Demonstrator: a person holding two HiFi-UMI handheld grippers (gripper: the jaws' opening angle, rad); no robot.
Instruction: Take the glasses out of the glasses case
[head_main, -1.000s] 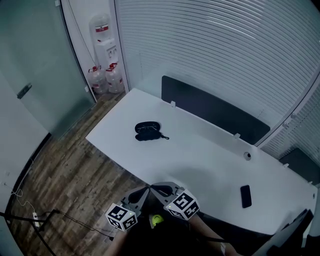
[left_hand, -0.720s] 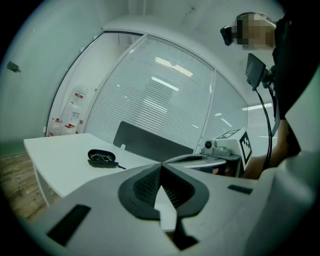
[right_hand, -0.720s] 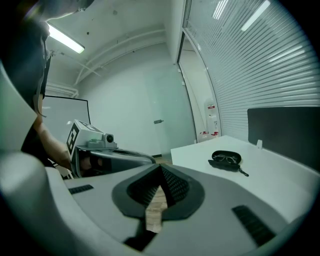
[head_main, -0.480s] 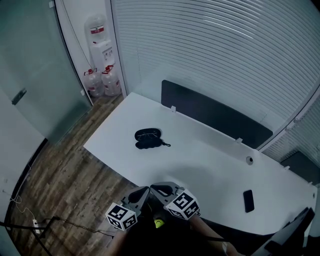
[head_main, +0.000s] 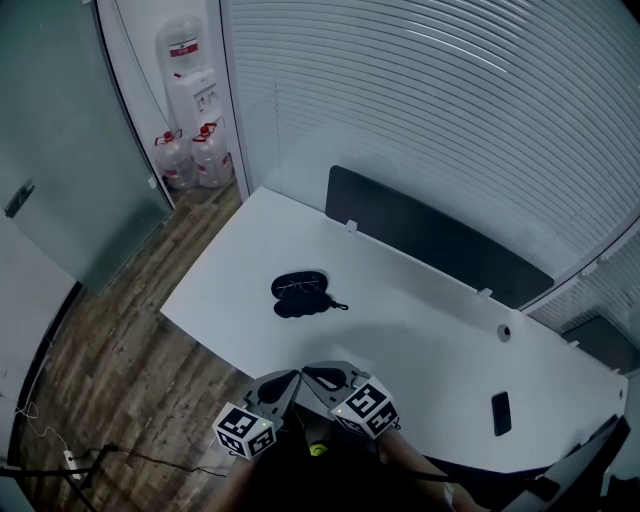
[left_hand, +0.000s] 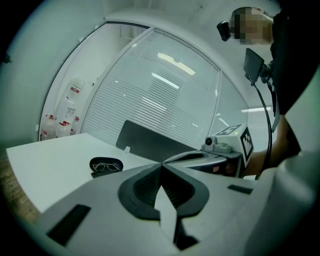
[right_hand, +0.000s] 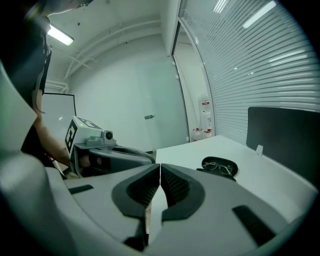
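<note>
A black glasses case (head_main: 299, 293) lies open on the white desk (head_main: 420, 330), with thin-framed glasses (head_main: 296, 286) resting in it. The case (left_hand: 106, 165) appears far left of centre in the left gripper view, and the same case (right_hand: 219, 166) right of centre in the right gripper view. Both grippers hover side by side at the desk's near edge, well short of the case. My left gripper (head_main: 294, 377) is shut and empty, as its own view (left_hand: 161, 165) confirms. My right gripper (head_main: 309, 373) is shut with nothing in it (right_hand: 159, 166).
A black phone (head_main: 501, 412) lies on the desk at the right. A dark divider panel (head_main: 435, 236) runs along the far edge, with window blinds behind. A water dispenser (head_main: 187, 95) and bottles (head_main: 190, 158) stand in the far-left corner on wooden floor.
Both grippers, still shut, have kept together at the frame's bottom while the desk and case have drifted closer and lower in the head view; the phone has shifted toward the right edge.
</note>
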